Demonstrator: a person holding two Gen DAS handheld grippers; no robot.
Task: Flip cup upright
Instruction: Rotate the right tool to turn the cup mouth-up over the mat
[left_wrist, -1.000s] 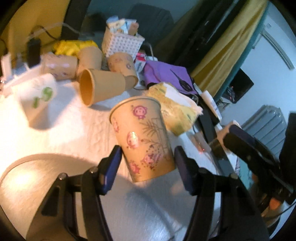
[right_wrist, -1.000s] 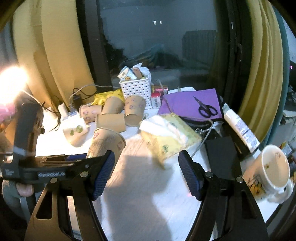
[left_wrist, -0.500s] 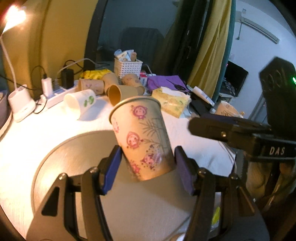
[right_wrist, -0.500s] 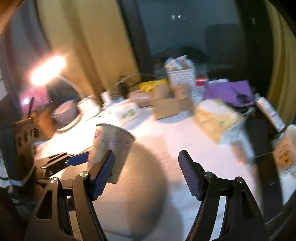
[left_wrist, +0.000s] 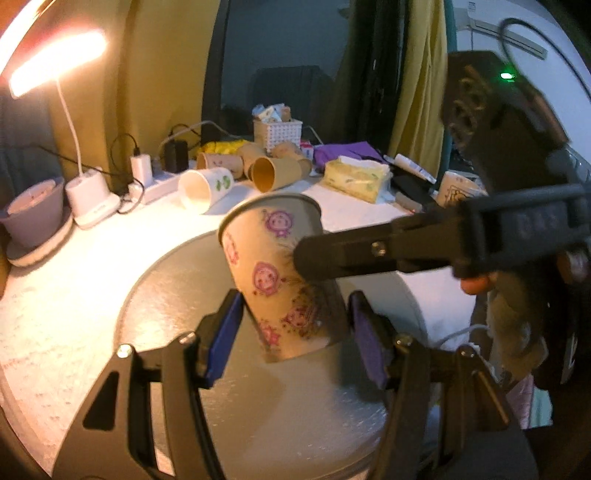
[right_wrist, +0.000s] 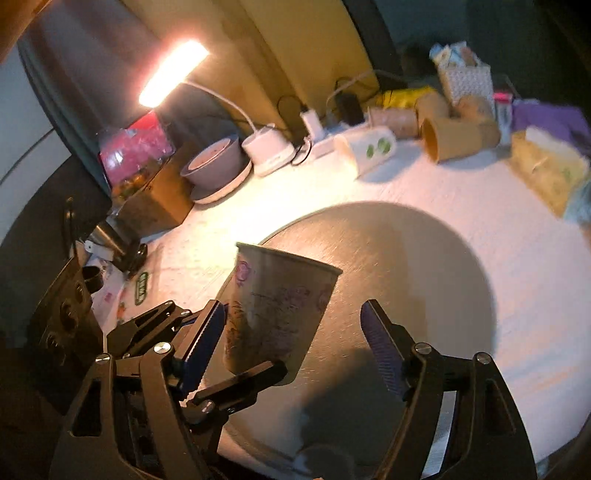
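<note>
A paper cup (left_wrist: 280, 273) printed with pink pig faces is held rim-up, slightly tilted, between the blue pads of my left gripper (left_wrist: 295, 332), which is shut on it above a round grey mat (left_wrist: 177, 295). In the right wrist view the same cup (right_wrist: 273, 310) stands over the mat (right_wrist: 406, 266). My right gripper (right_wrist: 295, 339) is open and empty, its fingers on either side of the cup without touching it. Its black body crosses the left wrist view (left_wrist: 443, 243) just in front of the cup.
Several paper cups (left_wrist: 273, 173) lie on their sides at the back of the white table, by a white basket (left_wrist: 277, 133), a tissue pack (left_wrist: 354, 177) and a mug (left_wrist: 454, 188). A lit desk lamp (left_wrist: 88, 199), power strip and bowl (left_wrist: 33, 214) stand at left.
My left gripper carried the cup back from the cluttered table end to above the grey mat. My right gripper swung left and came in close around the cup.
</note>
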